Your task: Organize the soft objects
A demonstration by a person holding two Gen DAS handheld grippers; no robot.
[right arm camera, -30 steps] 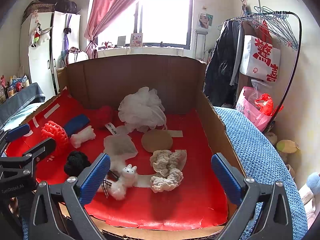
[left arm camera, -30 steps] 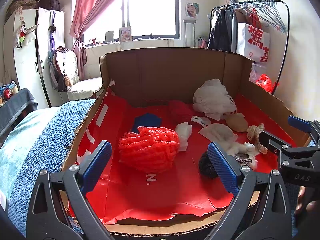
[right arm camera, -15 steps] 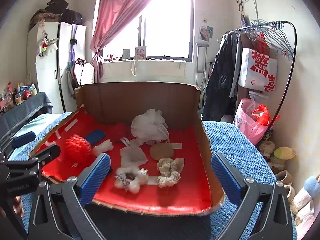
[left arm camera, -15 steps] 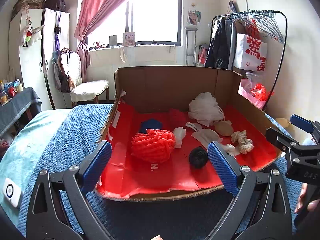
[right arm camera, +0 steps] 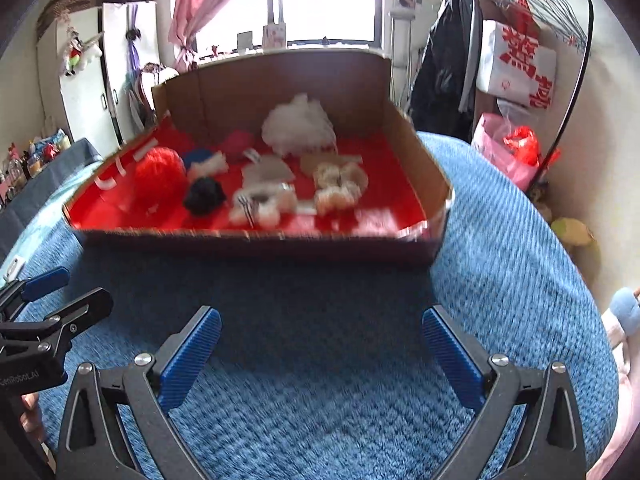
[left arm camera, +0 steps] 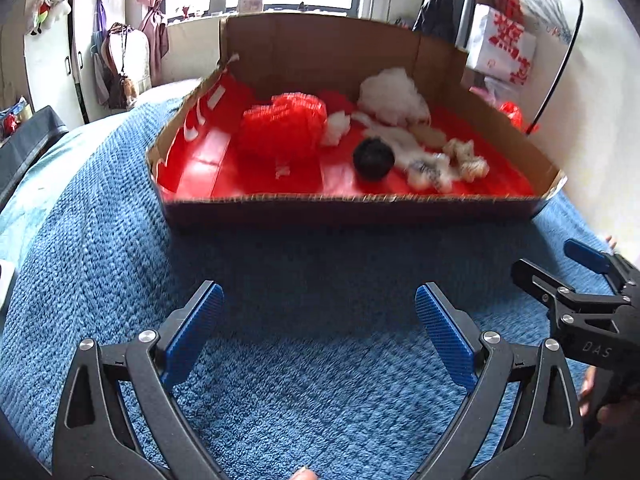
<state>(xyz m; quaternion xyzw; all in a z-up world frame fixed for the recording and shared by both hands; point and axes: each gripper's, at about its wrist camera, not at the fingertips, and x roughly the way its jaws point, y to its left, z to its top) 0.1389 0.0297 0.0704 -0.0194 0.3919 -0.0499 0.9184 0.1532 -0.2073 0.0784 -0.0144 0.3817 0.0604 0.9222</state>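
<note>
A cardboard box (left arm camera: 352, 208) with a red floor sits on a blue blanket (left arm camera: 304, 352). In it lie a red mesh pouf (left arm camera: 286, 130), a black ball (left arm camera: 373, 159), a white pouf (left arm camera: 394, 96), a small white plush (left arm camera: 430, 168) and a cream scrunchie (left arm camera: 468, 158). The box (right arm camera: 248, 242) also shows in the right wrist view, with the red pouf (right arm camera: 158, 174), black ball (right arm camera: 204, 196) and white pouf (right arm camera: 298, 128). My left gripper (left arm camera: 318, 334) is open and empty above the blanket, in front of the box. My right gripper (right arm camera: 320, 346) is open and empty beside it.
A clothes rack (right arm camera: 532, 20) with hangers and bags stands right of the bed. A white wardrobe (right arm camera: 104, 80) stands at the left. A window with a pink curtain (right arm camera: 208, 0) is behind the box. Soft toys (right arm camera: 624, 312) lie at the bed's right edge.
Both grippers have pulled back from over the box and tilted down; the box now lies farther ahead and the blue blanket fills the near view. Both stay open and empty.
</note>
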